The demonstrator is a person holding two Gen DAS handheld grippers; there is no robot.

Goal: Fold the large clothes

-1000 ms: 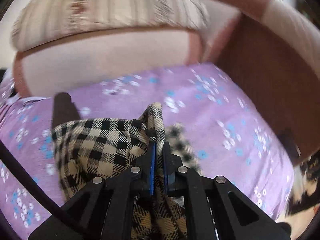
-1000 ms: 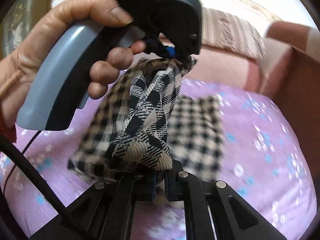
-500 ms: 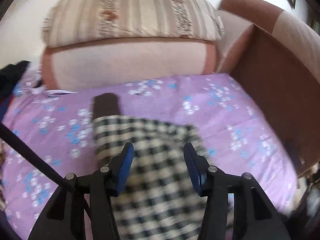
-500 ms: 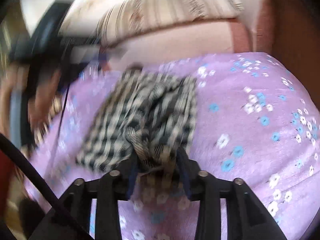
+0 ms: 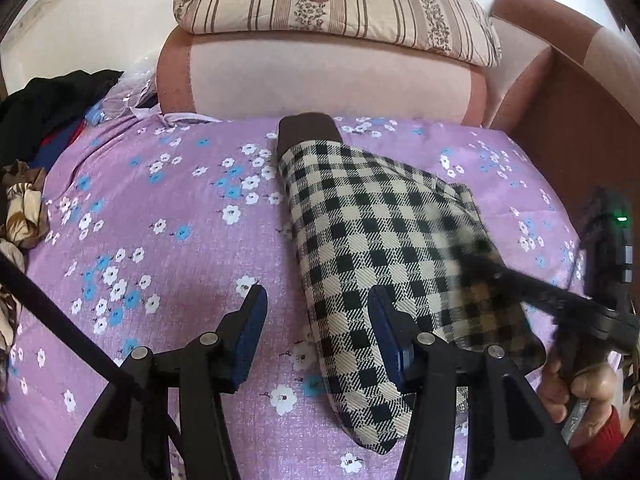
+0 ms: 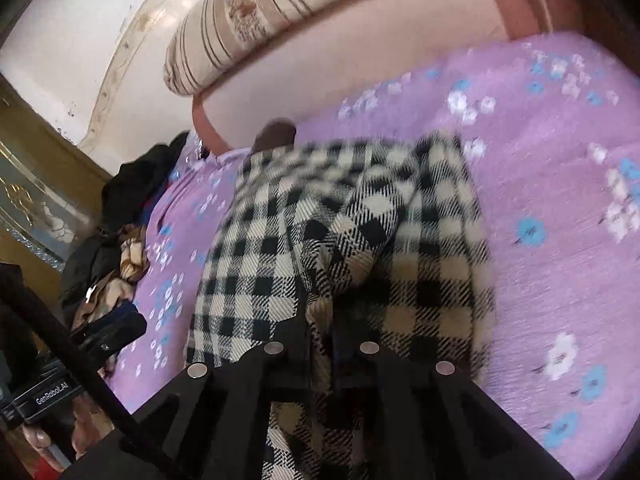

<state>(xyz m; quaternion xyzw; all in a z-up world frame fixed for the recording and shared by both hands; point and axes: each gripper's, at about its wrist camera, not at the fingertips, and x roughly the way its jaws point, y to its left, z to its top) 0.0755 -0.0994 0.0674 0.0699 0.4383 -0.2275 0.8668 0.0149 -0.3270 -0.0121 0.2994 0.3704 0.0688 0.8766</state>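
A black-and-cream checked garment lies folded into a long strip on the purple flowered bedsheet, running from the bed's far edge by the pink headboard cushion back toward its near right corner; a dark brown lining or collar pokes out at its far end. The left claw stands half open just above the sheet, its blue-padded fingers straddling the garment's left edge without pressing on it: one finger is over bare sheet, the other over the cloth. The right claw has just been closing, and its jaws are now pinched together on a bunched fold of the same garment at the near end; the cloth there is blurred with motion. In the left wrist view that claw comes in from the right edge, with the person's hand and a red sleeve cuff under it. A striped floral pillow sits on top of the cushion. A heap of dark and patterned clothes lies at the bed's far left corner.
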